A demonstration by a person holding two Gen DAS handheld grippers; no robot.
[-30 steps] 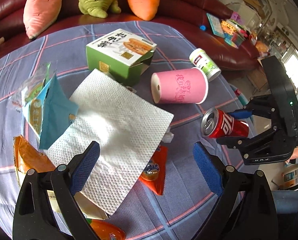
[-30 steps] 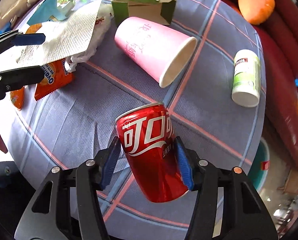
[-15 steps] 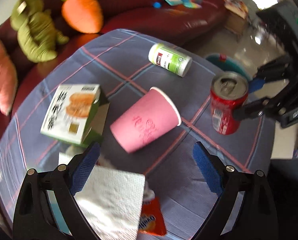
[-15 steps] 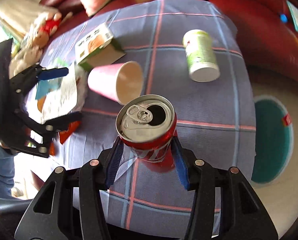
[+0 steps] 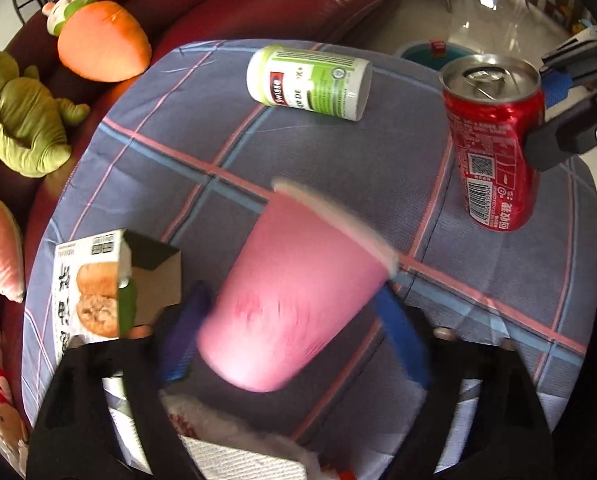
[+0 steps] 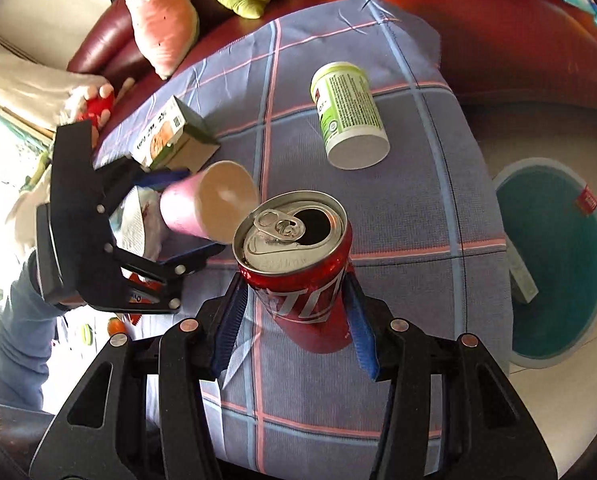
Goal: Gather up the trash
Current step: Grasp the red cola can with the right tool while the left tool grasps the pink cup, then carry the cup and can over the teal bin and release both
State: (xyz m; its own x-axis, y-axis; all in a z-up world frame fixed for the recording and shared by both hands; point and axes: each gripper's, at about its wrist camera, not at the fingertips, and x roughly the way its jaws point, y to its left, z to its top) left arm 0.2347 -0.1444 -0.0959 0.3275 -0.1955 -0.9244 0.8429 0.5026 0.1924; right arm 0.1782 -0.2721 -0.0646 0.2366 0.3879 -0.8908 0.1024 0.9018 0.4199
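My right gripper [image 6: 294, 316] is shut on a red cola can [image 6: 298, 264], held upright above the checked tablecloth; the can also shows in the left wrist view [image 5: 494, 140]. My left gripper [image 5: 294, 332] has its blue fingers on both sides of a pink paper cup [image 5: 298, 296] lying on its side; the image is blurred, and contact is unclear. The cup also shows in the right wrist view [image 6: 210, 208]. A green-and-white bottle [image 5: 310, 78] lies on its side beyond it. A green food box [image 5: 94, 284] lies left of the cup.
A teal trash bin [image 6: 554, 264] stands on the floor right of the table. White paper towel [image 5: 238, 456] and snack wrappers lie under my left gripper. Plush toys [image 5: 98, 44] sit on the red sofa behind the table [image 5: 498, 300].
My left gripper moved forward from the paper towel to the pink cup, and its fingers narrowed around it. My right gripper turned the can upright and raised it.
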